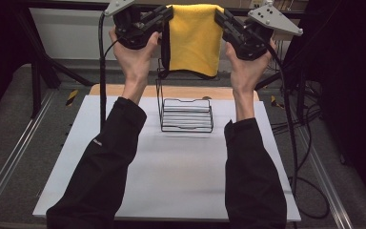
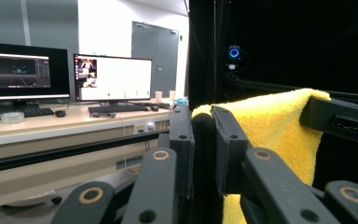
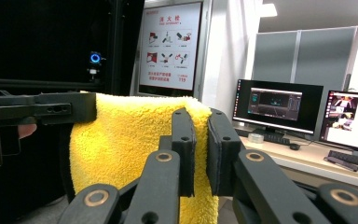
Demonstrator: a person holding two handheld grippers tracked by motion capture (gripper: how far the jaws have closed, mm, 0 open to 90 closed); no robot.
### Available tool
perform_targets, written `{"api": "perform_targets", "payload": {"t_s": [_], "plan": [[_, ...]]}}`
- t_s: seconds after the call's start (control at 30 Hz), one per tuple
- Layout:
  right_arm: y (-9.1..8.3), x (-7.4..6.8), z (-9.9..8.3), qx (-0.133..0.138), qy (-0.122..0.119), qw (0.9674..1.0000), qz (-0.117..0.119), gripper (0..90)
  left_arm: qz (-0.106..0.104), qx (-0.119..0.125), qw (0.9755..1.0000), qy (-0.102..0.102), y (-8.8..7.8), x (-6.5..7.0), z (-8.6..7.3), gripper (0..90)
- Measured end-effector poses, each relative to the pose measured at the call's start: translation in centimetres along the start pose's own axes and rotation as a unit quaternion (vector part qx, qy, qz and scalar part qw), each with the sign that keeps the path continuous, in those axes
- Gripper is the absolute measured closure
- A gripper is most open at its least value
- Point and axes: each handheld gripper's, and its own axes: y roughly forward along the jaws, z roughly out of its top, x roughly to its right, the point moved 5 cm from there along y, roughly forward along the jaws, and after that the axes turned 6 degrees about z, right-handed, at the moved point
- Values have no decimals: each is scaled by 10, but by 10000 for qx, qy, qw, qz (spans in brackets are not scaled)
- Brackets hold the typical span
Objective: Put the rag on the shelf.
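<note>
Yellow towel hangs pinched between both hand-held grippers, above the rack.

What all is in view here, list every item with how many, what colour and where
towel: one, yellow with dark edging, held up by its top corners above the rack
wire rack: one, black, far middle of the board
board: one, white, on the table
monitors: two, lit, on a beige desk in the background
poster: one, white with red print, on the wall
left tongs: one, black, shut on the towel's left corner
right tongs: one, black, shut on its right corner
sleeves: two, black, coming from the bottom edge
</note>
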Motion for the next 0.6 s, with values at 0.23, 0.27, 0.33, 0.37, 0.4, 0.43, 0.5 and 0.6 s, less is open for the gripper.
{"api": "perform_targets", "payload": {"t_s": [0.23, 0.27, 0.33, 0.37, 0.4, 0.43, 0.5, 0.6], "plan": [[10, 8, -7, -96, -59, 9999, -41, 835, 87, -81, 9999, 109, 14, -8, -6, 791], [12, 10, -8, -127, -45, 9999, -44, 835, 95, -109, 9998, 119, 15, -9, -8, 791], [16, 12, -12, -183, -18, 9998, -44, 835, 111, -148, 9997, 130, 17, -12, -11, 792], [18, 13, -14, -209, -26, 9998, -47, 835, 117, -170, 9997, 91, 18, -13, -14, 791], [20, 14, -17, -251, -54, 9997, -56, 835, 116, -175, 9998, 49, 19, -15, -16, 792], [22, 14, -19, -280, -92, 9995, -54, 835, 125, -184, 9997, 53, 19, -16, -19, 792], [25, 16, -23, -344, -91, 9994, -56, 835, 128, -221, 9996, 91, 20, -18, -22, 792], [28, 18, -28, -417, -48, 9991, -36, 835, 130, -238, 9996, 110, 20, -20, -28, 792]]}}
